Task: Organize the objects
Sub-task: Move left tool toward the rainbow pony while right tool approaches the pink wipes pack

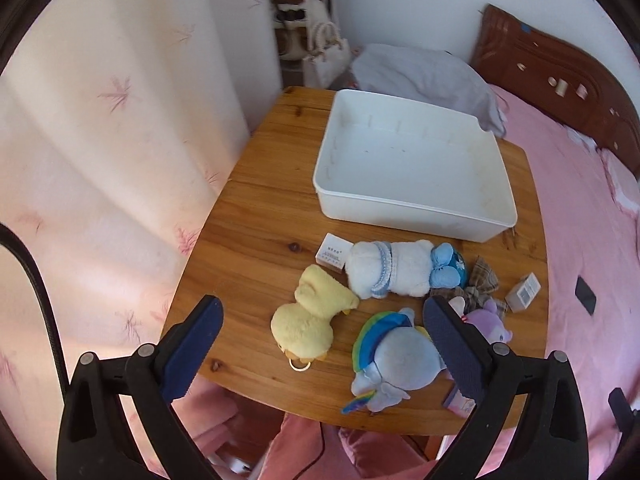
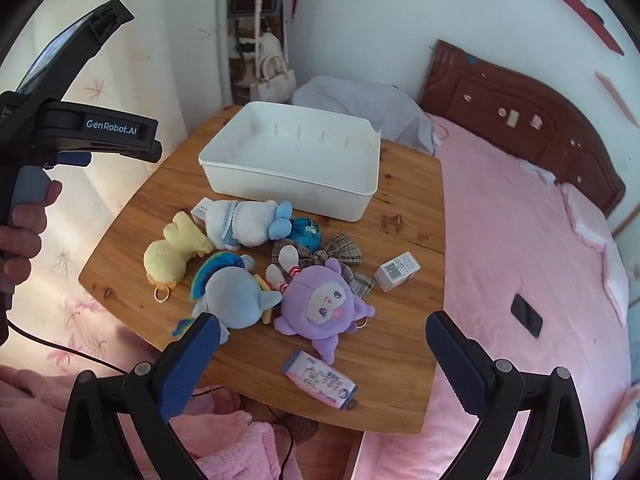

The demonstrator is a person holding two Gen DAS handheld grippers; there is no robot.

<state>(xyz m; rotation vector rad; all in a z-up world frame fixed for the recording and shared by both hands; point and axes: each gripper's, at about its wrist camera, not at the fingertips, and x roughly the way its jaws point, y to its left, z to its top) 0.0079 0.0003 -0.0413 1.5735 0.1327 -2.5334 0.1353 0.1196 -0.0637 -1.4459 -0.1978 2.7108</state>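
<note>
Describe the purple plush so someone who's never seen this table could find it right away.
On the wooden table, in front of the white bin, lies a cluster of soft toys. The purple plush lies face-up nearest the bed side, the only toy showing a pale face with purple eyes.

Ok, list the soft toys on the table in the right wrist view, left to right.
Yellow plush duck → blue plush unicorn with a rainbow mane → purple plush doll with a pale face. I left out the white plush toy with blue feet, which overlaps the duck and the unicorn in the order.
</note>
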